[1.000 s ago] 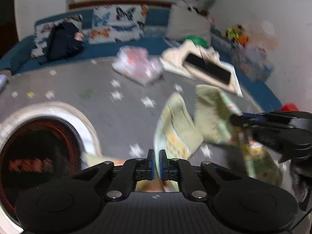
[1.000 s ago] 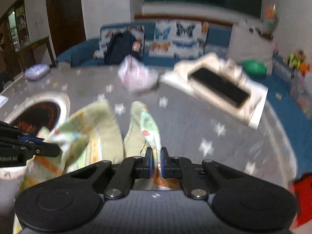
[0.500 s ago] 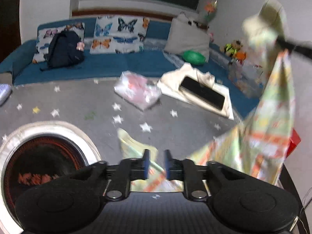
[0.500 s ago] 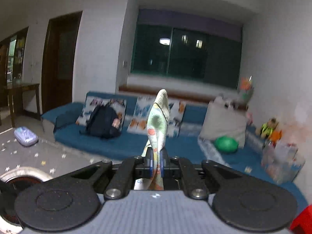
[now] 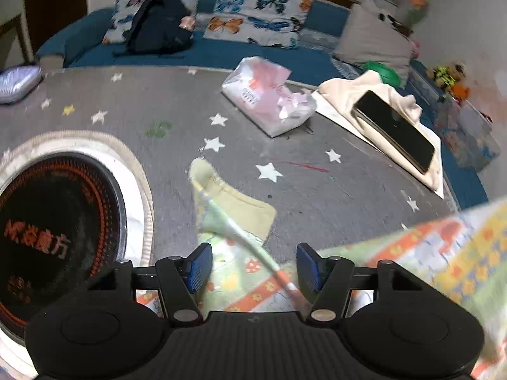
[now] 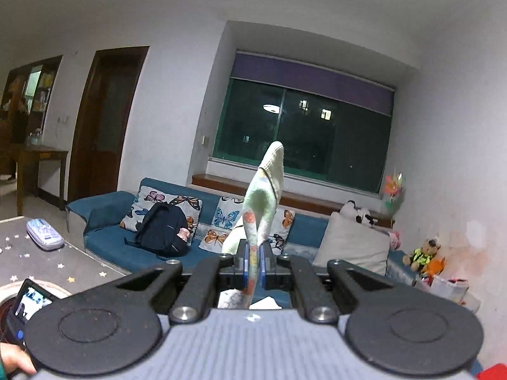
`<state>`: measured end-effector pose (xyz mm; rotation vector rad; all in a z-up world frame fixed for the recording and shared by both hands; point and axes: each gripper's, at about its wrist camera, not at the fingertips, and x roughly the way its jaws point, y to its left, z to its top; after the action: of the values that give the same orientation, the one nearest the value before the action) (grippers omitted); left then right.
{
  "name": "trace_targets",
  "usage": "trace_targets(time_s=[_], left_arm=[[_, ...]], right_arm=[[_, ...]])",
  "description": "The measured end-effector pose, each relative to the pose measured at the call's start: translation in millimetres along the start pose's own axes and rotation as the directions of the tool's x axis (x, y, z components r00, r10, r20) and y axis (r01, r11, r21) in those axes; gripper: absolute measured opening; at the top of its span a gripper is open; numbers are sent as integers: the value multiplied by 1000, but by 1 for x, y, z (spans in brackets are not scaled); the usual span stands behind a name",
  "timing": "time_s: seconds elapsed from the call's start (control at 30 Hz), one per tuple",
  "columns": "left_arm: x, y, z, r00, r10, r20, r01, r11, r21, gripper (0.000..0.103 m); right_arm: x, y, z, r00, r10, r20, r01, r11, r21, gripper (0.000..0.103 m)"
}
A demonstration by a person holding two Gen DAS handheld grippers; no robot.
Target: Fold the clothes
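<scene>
Right wrist view: right tongs [image 6: 252, 264] clenched on patterned garment [image 6: 263, 202] | left tongs [image 5: 250, 266] opening, cloth between unpinched | risk: garment swings, bunches on table [image 5: 317, 186]

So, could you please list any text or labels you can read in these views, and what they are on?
"方": last orange character on the round black cooktop; the characters before it are blurred.
Pink tissue pack: a printed label, too small to read.
Phone screen at lower left in the right wrist view: unreadable.

Matte black two-finger left gripper [image 5: 252, 266] with blue ribbed pads, silver pivot screws, round housings; same black, blue-padded right gripper [image 6: 252, 266], dust-speckled, ribbed grey body
</scene>
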<state>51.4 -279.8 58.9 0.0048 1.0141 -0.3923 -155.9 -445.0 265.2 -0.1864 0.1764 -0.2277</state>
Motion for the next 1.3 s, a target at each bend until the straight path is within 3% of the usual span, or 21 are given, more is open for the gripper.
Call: trace_targets(time_s=[0.03, 0.1, 0.2, 0.3, 0.47, 0.6, 0.7, 0.9, 1.1, 1.3], left_arm=[[2, 1, 0, 1000, -1, -2, 0, 1000, -12, 57], [6, 6, 0, 1000, -18, -16, 17, 1000, -26, 31], [7, 12, -2, 998, -53, -24, 52, 998, -42, 12], [-3, 15, -1, 999, -49, 9, 49, 999, -23, 6], [-38, 14, 12, 991, -3, 137, -4, 999, 53, 3], [-75, 18, 28, 965, 20, 261, -39, 997, 70, 2], [-104, 30, 44, 945, 8, 328, -26, 998, 51, 2], [-144, 54, 58, 917, 17, 398, -35, 999, 38, 2], [-148, 64, 35, 932, 7, 362, -44, 995, 92, 2], [-142, 76, -9, 952, 25, 306, -84, 980, 179, 2]], right_arm=[[-2, 0, 0, 1000, -1, 3, 1, 1000, -3, 6], [-4, 0, 0, 1000, -6, 11, 6, 1000, -8, 6], [-4, -2, 1, 1000, -12, 14, 12, 1000, -3, 6], [-5, -1, 1, 999, -30, 19, 31, 999, -10, 6], [1, -4, 1, 996, -82, 21, 82, 997, -10, 6], [2, -15, 4, 991, -133, 34, 132, 991, 15, 6], [0, -28, 6, 983, -183, 34, 181, 983, 41, 6], [-5, -57, -4, 961, -276, -10, 276, 958, 74, 6], [-23, -78, -47, 932, -346, -109, 351, 936, 28, 6], [-47, -84, -106, 898, -357, -258, 364, 931, -20, 6]])
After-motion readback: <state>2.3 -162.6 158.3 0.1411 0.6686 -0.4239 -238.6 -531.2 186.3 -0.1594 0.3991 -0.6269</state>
